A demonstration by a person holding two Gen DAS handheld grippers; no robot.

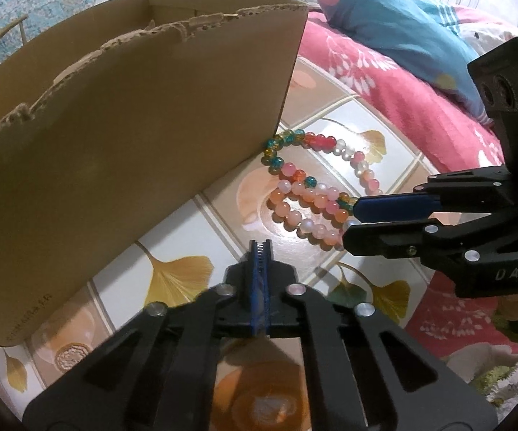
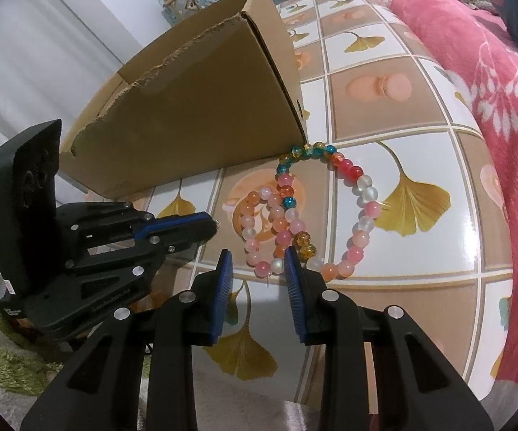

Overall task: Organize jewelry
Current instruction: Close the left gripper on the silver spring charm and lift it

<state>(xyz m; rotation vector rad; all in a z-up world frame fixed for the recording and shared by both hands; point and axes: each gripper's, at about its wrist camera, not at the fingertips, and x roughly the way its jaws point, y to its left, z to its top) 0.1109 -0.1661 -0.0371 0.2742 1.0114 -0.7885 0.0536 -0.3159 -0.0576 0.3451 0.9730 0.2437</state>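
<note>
Left gripper (image 1: 261, 248): black plastic linkage arms with triangular cut-outs, round silver rivets at the pivots, and blue ribbed pads on the fingers. Right gripper (image 2: 255, 262): the same construction, black with blue ribbed pads (image 2: 223, 280). Its side carries raised lettering reading "DAS". A black camera housing sits above.

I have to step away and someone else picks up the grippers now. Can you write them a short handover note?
Left gripper: shut, holding nothing, above the tabletop beside the cardboard box.
Right gripper: open, nothing pinched, tips at the near edge of the beaded bracelets.
Bracelets: overlapping in a pile on the table, touching the box's corner.
Done: no jewelry seen in the box; its inside is mostly hidden.
Left: grip the bracelets one by one and put them in the box.
</note>
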